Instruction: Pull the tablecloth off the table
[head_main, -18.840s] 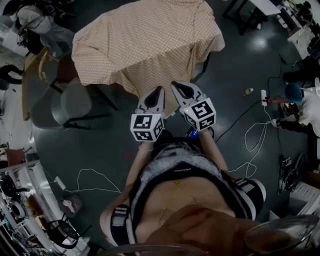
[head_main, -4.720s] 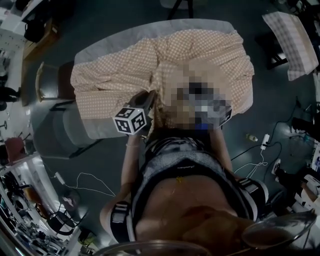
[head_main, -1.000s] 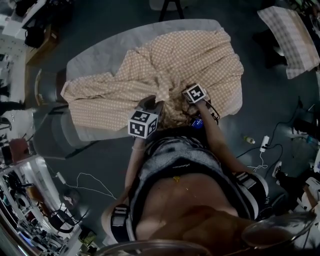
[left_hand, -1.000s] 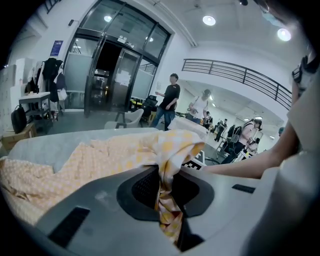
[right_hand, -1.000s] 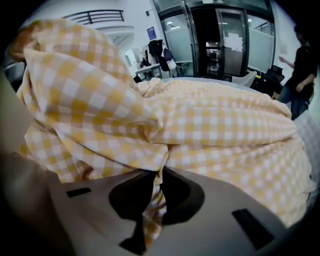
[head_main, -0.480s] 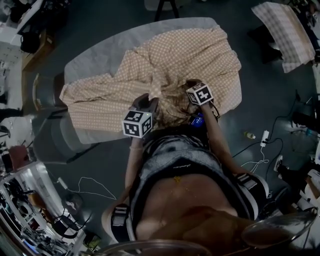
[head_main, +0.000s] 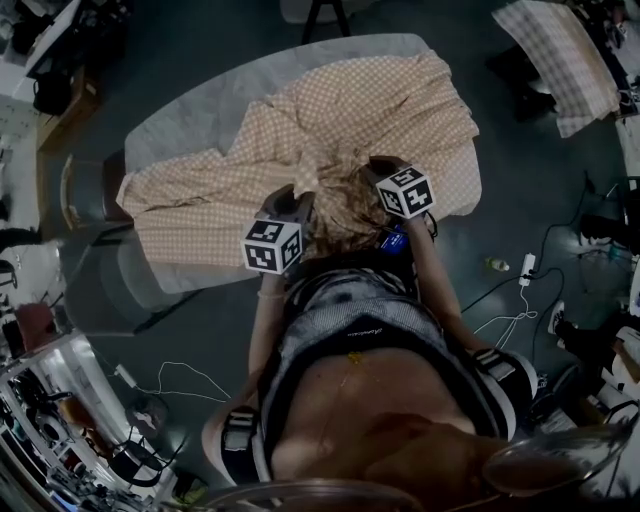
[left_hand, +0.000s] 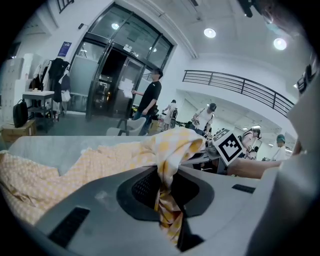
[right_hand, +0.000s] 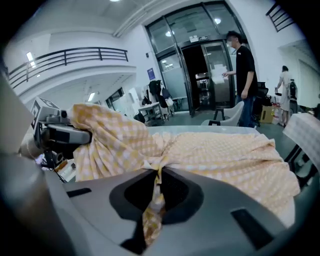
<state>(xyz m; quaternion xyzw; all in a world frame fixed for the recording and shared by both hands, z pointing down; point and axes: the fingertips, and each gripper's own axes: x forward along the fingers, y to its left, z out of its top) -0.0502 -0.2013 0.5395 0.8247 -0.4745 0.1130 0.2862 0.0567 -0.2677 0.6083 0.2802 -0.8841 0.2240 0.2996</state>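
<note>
The orange checked tablecloth (head_main: 380, 110) lies crumpled over the grey table (head_main: 200, 110), gathered toward the near edge, with bare tabletop showing at the far left. My left gripper (head_main: 298, 198) is at the near edge, shut on a twisted fold of the tablecloth (left_hand: 172, 145) that runs down between its jaws (left_hand: 166, 187). My right gripper (head_main: 382, 168) is beside it to the right and held higher. It is shut on another bunched fold (right_hand: 155, 165), and the rest of the tablecloth (right_hand: 225, 150) spreads over the table beyond.
A grey chair (head_main: 110, 265) stands at the table's left. A second table with a checked cover (head_main: 560, 55) is at the upper right. Cables (head_main: 520, 300) and a small bottle (head_main: 497, 265) lie on the floor to the right. A person (right_hand: 245, 70) stands by the glass doors.
My right gripper has risen toward the head camera with its fold of tablecloth, lifting the cloth there. The left gripper has barely shifted and keeps its grip.
</note>
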